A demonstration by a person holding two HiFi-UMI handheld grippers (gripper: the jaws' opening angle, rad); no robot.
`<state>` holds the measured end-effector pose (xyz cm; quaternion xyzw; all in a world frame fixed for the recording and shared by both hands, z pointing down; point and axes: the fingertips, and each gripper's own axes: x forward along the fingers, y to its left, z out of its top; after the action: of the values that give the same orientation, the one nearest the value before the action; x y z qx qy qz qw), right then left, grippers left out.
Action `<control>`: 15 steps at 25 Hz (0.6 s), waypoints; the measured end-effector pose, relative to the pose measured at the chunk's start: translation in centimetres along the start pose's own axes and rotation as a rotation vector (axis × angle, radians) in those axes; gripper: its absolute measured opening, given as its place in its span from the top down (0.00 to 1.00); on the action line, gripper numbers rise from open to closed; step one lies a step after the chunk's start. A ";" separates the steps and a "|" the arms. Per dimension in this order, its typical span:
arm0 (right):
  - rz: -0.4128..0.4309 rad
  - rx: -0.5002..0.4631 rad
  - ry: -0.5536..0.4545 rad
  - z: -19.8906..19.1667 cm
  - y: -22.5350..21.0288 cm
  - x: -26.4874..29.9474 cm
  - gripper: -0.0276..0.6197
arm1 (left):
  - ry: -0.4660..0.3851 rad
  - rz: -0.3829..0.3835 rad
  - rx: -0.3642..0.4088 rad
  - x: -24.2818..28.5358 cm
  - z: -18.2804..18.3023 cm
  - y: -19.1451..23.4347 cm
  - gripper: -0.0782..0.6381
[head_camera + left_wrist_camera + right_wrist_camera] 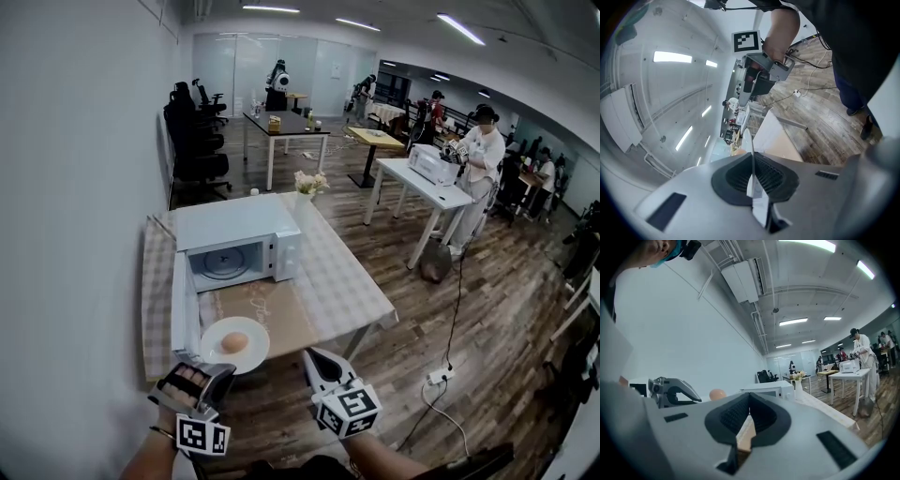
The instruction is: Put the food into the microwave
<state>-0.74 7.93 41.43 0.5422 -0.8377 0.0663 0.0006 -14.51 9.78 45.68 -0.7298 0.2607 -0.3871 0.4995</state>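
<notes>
A white plate (246,356) with a round tan piece of food (234,342) hangs at the table's front left corner, just in front of the microwave's open door (180,314). My left gripper (210,371) is shut on the plate's near rim; in the left gripper view the thin white rim (750,154) runs edge-on between the jaws of the left gripper (751,180). The white microwave (236,246) stands open with its turntable (225,263) bare. My right gripper (315,357) is shut and empty, right of the plate. From the right gripper (749,401) I see the food (717,393) and microwave (769,391).
A vase of flowers (308,187) stands behind the microwave on the checked tablecloth (339,277). A white wall runs along the left. Wooden floor with a cable and power strip (438,379) lies to the right. People work at tables (422,183) farther back.
</notes>
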 end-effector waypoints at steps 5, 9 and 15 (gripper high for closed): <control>0.011 0.005 0.007 -0.1 -1.7 1.9 0.95 | 0.009 0.004 -0.032 2.0 -0.4 0.6 0.86; 0.046 0.017 0.017 -0.3 -3.5 3.8 0.95 | 0.039 -0.011 -0.032 4.2 -0.4 0.5 0.86; 0.104 0.000 -0.002 1.7 -6.6 6.3 0.95 | 0.108 -0.010 -0.057 7.0 -0.7 1.4 0.86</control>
<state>2.82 -0.61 40.97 0.4980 -0.8647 0.0656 -0.0035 -11.12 3.49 46.66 -0.7231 0.2946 -0.4205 0.4620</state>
